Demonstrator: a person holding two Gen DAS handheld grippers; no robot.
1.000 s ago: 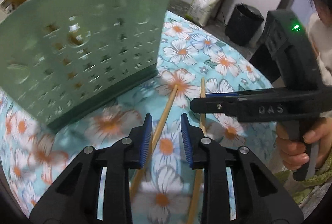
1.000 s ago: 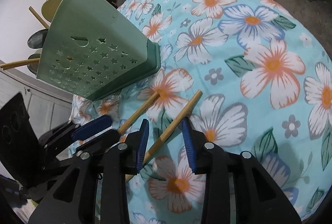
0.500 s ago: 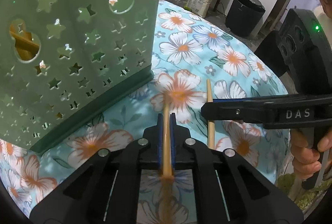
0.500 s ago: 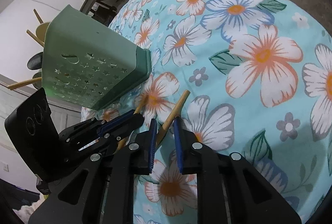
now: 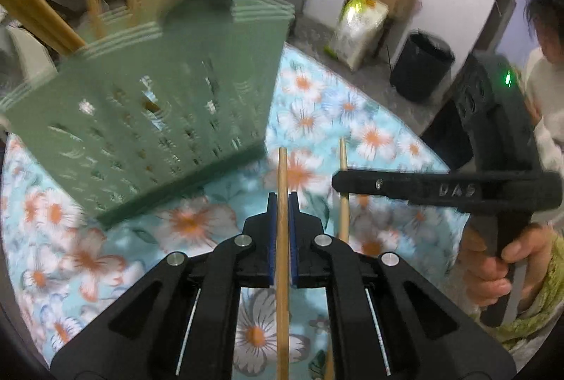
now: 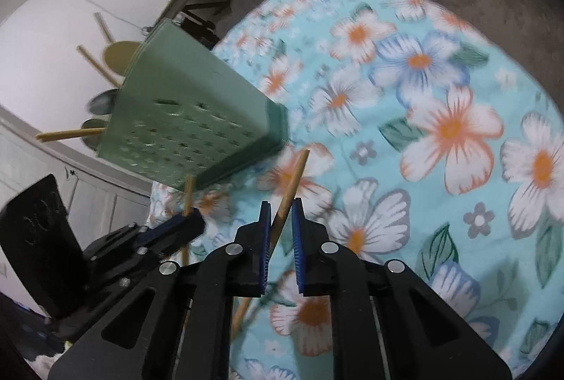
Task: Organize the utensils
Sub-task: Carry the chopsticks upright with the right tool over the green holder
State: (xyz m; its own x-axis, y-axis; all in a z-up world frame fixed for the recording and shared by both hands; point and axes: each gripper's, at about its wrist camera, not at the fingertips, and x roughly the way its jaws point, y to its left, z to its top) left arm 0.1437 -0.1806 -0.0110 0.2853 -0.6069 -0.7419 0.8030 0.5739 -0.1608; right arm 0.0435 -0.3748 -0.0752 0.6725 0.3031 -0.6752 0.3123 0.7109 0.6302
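My left gripper [image 5: 281, 203] is shut on a wooden chopstick [image 5: 282, 175] that runs forward between its blue pads, lifted off the cloth. My right gripper [image 6: 281, 214] is shut on a second wooden chopstick [image 6: 294, 175], which leans left between its pads; this gripper shows at the right of the left wrist view [image 5: 338, 182], with its chopstick [image 5: 342, 161] beside the first one. A green perforated utensil holder [image 5: 158, 105] stands just ahead on the left, with wooden spoons and chopsticks in it. It also shows in the right wrist view [image 6: 190, 122].
A turquoise flowered cloth [image 6: 440, 133] covers the round table, whose edge curves off to the right. A black bin [image 5: 421, 69], a bag and boxes stand on the floor behind. The person's hand [image 5: 500, 267] is at the right.
Both grippers closed on their chopsticks and lifted them off the cloth. The views pulled back and up, so the holder's top and its utensils came into sight.
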